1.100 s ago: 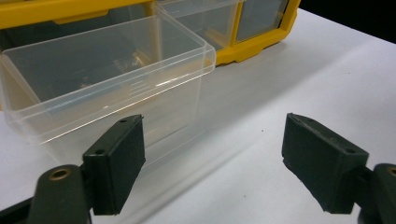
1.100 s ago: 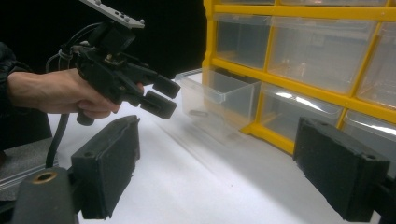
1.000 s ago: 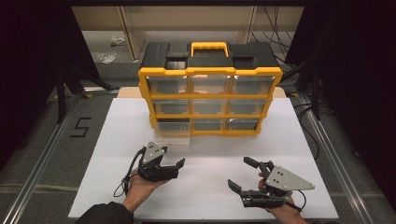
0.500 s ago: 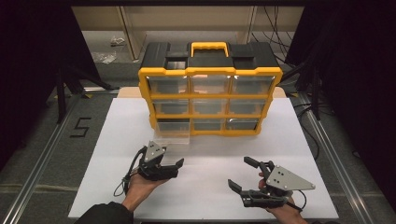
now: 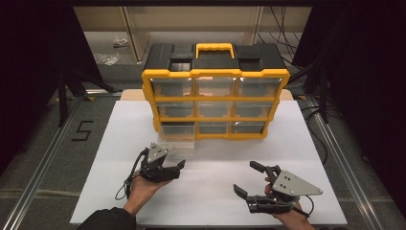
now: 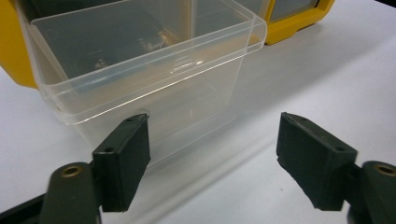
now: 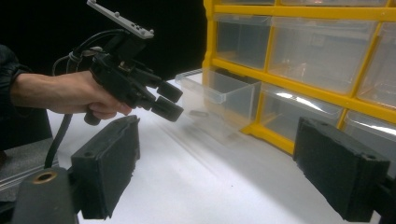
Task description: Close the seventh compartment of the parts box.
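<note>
A yellow and black organiser (image 5: 215, 91) with nine clear drawers stands at the far side of a white table (image 5: 306, 143). Its bottom-left drawer (image 5: 176, 135) is pulled out towards the person, still sitting in its slot; the other eight are pushed in flush.

The left gripper (image 5: 173, 165), held in a hand, sits just in front of that pulled-out drawer, pointing at it. In the left gripper view the jaws are spread wide, one pad (image 6: 123, 156) close to the drawer's clear front wall, the other (image 6: 313, 156) well clear of it to the side. Whether the near pad touches the wall cannot be told. The drawer (image 6: 140, 70) is see-through, and a few small dark bits seem to lie inside, too faint to name.

The right gripper (image 5: 249, 179) rests low on the table, in front of the organiser's right half and well apart from it. Its jaws are also wide apart and hold nothing.

As a judgement: the drawer is partly out, so opening looks begun. What is left depends on the aim, either drawing it fully free or pushing it home, and the left gripper is placed for either. Neither gripper grasps anything yet.
</note>
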Motion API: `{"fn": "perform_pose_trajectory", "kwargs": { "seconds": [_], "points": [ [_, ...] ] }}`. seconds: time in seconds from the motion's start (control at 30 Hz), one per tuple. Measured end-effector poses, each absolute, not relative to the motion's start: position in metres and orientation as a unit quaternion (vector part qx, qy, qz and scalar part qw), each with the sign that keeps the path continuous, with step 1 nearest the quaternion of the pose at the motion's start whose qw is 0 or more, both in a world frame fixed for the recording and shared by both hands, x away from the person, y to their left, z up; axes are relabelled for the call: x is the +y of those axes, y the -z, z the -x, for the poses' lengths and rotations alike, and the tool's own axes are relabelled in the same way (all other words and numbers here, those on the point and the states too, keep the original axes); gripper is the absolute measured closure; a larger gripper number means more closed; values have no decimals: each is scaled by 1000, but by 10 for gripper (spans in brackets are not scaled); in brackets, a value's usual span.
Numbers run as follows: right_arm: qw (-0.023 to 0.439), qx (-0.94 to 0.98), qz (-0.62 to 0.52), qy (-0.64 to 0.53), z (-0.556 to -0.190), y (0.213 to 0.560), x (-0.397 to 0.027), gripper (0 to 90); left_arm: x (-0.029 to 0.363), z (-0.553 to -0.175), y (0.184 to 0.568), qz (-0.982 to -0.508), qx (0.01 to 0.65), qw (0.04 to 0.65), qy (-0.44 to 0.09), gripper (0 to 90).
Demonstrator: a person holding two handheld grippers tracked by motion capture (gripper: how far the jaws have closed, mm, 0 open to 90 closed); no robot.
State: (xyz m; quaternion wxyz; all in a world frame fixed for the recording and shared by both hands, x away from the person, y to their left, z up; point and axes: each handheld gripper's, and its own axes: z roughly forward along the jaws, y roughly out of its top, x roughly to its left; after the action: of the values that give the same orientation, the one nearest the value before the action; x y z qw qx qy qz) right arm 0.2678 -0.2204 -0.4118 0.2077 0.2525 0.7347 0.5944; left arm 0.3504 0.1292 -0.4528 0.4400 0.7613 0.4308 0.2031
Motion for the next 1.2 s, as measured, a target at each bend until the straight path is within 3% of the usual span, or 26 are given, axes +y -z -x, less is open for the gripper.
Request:
{"fn": "perform_pose_trajectory", "kwargs": {
  "seconds": [0.2,0.47,0.63,0.77,1.2],
  "points": [
    [208,735,-252,-594,-268,412,-220,157,128,-351,454,-766,423,433,-214,421],
    [210,737,-250,-591,-268,413,-219,157,136,-360,455,-769,427,425,-214,718],
    [210,738,-250,-591,-268,413,-218,157,135,-363,457,-768,429,422,-220,839],
    [210,739,-249,-590,-268,413,-217,157,134,-365,458,-771,423,417,-229,894],
    [211,740,-247,-589,-267,412,-216,157,135,-370,459,-762,426,423,-245,897]
  ]
}}
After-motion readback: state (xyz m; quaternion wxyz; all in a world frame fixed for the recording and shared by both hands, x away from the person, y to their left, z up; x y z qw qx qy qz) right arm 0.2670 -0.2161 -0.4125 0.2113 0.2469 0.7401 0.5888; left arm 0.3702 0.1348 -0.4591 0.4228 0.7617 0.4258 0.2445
